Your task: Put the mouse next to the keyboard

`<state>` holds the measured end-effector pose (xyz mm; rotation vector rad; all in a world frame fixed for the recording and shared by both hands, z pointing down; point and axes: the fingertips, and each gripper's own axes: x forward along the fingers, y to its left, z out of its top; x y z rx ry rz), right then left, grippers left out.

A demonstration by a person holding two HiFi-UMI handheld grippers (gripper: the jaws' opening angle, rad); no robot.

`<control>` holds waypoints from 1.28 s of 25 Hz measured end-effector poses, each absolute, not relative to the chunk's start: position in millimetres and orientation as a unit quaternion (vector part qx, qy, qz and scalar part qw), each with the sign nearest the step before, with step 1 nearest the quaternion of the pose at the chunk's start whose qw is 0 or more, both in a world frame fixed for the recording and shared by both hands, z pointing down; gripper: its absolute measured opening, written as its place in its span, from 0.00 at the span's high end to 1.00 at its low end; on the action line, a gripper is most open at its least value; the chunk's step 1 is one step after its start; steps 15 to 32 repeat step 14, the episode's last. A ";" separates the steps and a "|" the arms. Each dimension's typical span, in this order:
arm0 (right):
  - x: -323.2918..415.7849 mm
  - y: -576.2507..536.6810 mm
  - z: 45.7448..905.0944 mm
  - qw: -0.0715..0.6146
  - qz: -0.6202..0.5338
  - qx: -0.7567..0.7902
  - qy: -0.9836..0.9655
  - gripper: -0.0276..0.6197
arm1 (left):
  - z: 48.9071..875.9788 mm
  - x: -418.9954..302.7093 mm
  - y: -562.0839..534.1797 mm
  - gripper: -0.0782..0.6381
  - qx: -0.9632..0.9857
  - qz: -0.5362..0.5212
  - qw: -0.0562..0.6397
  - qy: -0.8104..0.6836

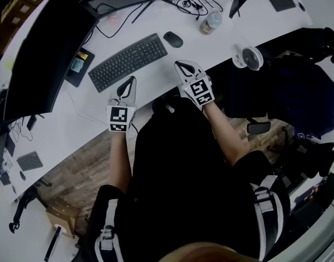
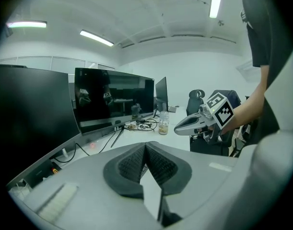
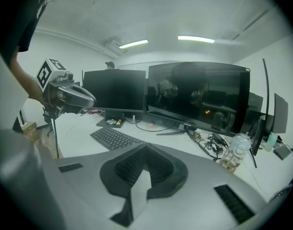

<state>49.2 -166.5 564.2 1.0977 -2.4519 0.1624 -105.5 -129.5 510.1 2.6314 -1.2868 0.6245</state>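
Observation:
A black mouse (image 1: 173, 39) lies on the white desk (image 1: 221, 45), just right of the far end of the black keyboard (image 1: 128, 61). My left gripper (image 1: 132, 81) hovers over the desk's front edge, near the keyboard's front side, jaws shut and empty. The right gripper (image 1: 180, 64) is a short way in front of the mouse, also shut with nothing in it. In the left gripper view the closed jaws (image 2: 145, 146) point along the desk, and the right gripper (image 2: 192, 124) shows beside them. The right gripper view shows its closed jaws (image 3: 145, 148) and the keyboard (image 3: 115, 138); the mouse is hidden there.
A large dark monitor (image 1: 44, 53) stands at the left behind the keyboard. A clear bottle (image 1: 211, 22) and a tangle of cables (image 1: 194, 4) sit beyond the mouse. A small white fan (image 1: 253, 57) is at the desk's right edge. A black chair (image 1: 298, 97) is to the right.

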 end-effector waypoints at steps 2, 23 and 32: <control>47.1 -163.4 561.1 0.222 0.056 0.401 -0.887 0.95 | 507.0 -106.1 -127.0 0.89 0.879 0.206 0.069 -0.425; 33.7 -138.2 553.1 0.213 0.042 0.411 -0.885 0.95 | 506.6 -120.5 -102.3 0.89 0.888 0.203 0.061 -0.409; 33.7 -138.2 553.1 0.213 0.042 0.411 -0.885 0.95 | 506.6 -120.5 -102.3 0.89 0.888 0.203 0.061 -0.409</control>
